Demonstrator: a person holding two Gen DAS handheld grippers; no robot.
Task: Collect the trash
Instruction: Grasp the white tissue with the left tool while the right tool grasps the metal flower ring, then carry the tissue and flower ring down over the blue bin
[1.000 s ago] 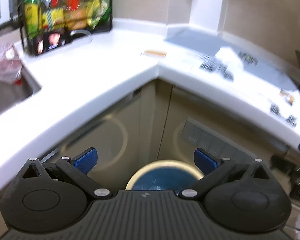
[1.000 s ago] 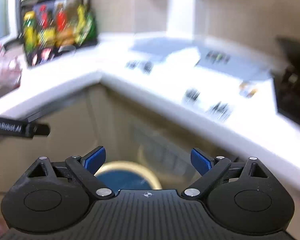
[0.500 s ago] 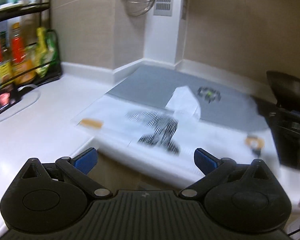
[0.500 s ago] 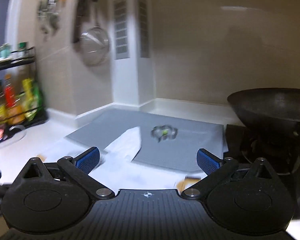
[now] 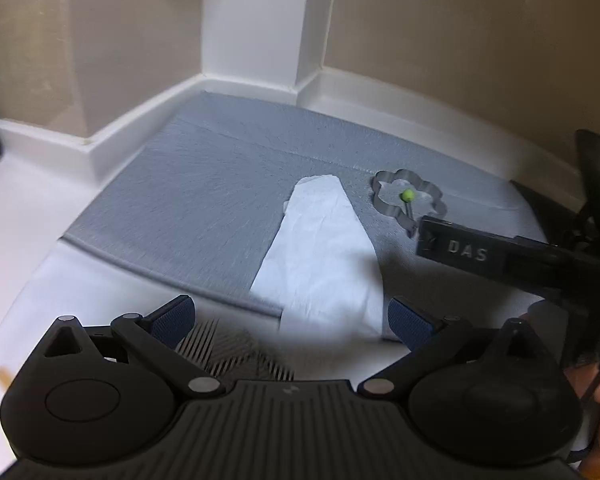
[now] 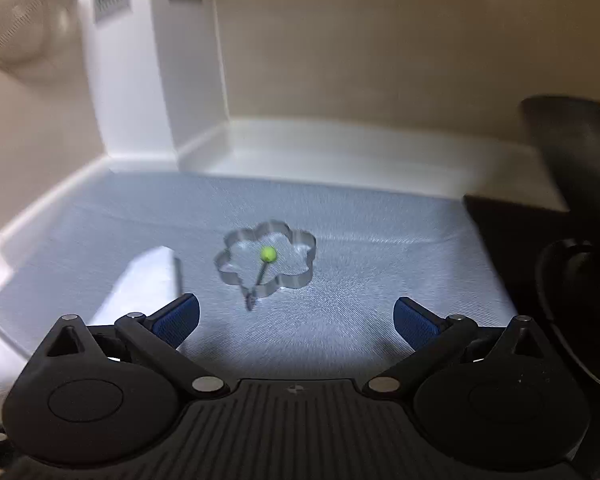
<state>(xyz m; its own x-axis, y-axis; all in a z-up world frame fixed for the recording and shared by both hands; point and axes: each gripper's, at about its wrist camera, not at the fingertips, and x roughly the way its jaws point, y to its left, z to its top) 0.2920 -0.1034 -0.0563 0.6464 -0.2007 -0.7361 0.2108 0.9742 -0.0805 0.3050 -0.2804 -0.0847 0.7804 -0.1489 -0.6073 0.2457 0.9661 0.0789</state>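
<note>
Matt grey woven-textured mat point(image 5: 204, 184) on a smooth, glossy white countertop point(image 5: 20, 200); crumpled white paper towel point(image 5: 320, 252), soft and matt; flower-shaped egg ring point(image 6: 268, 258) of bright polished metal with a green plastic knob point(image 6: 267, 254); wall tiles point(image 6: 360, 40) beige, smooth, semi-gloss.

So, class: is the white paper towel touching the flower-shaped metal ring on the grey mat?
Apart. The left wrist view shows a strip of bare grey mat between the white paper towel and the flower-shaped metal ring.
</note>
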